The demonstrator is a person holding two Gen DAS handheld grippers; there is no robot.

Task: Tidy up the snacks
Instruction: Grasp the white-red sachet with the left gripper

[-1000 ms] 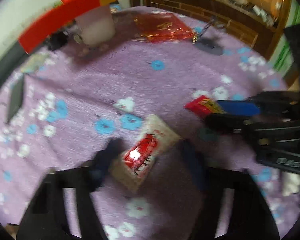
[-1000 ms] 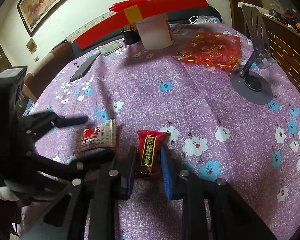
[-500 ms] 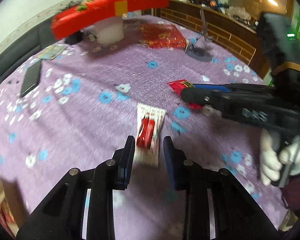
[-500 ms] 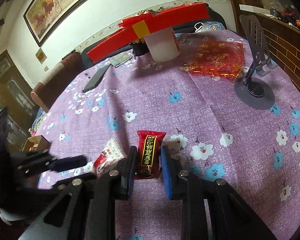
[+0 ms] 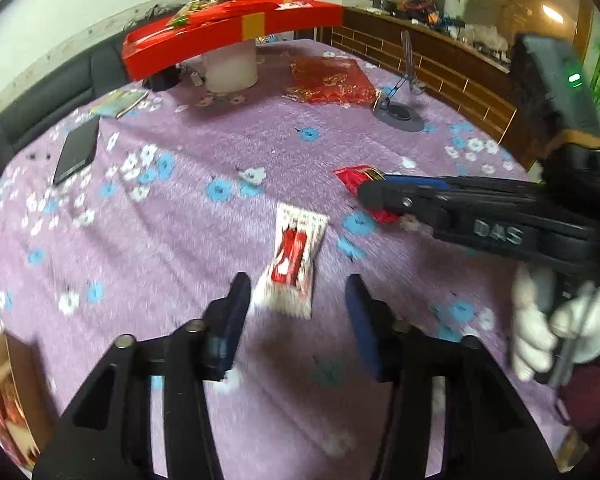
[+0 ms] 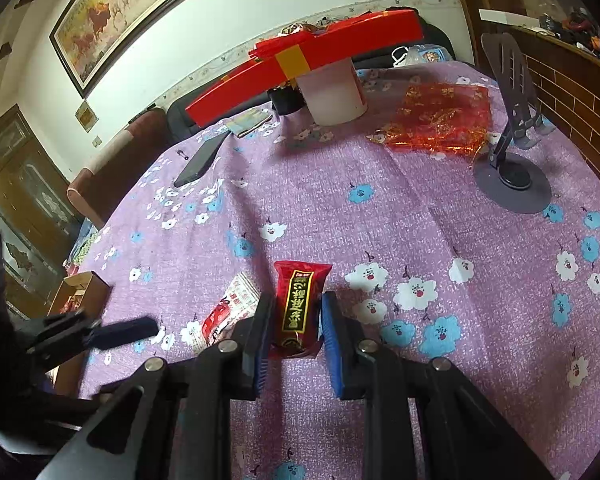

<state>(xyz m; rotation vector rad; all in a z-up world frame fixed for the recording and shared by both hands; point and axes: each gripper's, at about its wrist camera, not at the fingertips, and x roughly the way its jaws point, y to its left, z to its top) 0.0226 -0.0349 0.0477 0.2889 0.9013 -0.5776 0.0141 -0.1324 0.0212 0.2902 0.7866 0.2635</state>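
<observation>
**Right gripper clamps the red snack; left gripper stands open over the white one**

The right gripper (image 6: 294, 320) has its fingers (image 6: 260, 328) pressed together on a dark red snack packet (image 6: 298, 304) with gold lettering, its upper end sticking out past the fingertips toward 12 o'clock. Seen from the left wrist, that packet (image 5: 360, 178) pokes out past the tip of the right gripper (image 5: 376, 196) at about 2 o'clock, and a white-gloved hand (image 5: 556, 332) grips the handle at 4 o'clock.

The left gripper (image 5: 296, 304) has just been opening: its fingers (image 5: 236, 312) stand apart, with the near end of a white-and-red snack packet (image 5: 296, 260) between the tips but not pinched; the packet lies flat on the purple flowered surface (image 5: 180, 240). In the right wrist view this packet (image 6: 228, 308) sits just beside the red one, at its 9 o'clock.

Toward 12 o'clock a long red box (image 6: 304, 64) rests across a white cylindrical container (image 6: 334, 92). A red translucent bag (image 6: 440, 120) lies at 1 o'clock, a grey phone stand (image 6: 512, 160) at 2 o'clock, and a dark phone (image 6: 200, 160) at 11 o'clock. A small cardboard box (image 6: 82, 292) sits at the surface's edge at 9 o'clock.
</observation>
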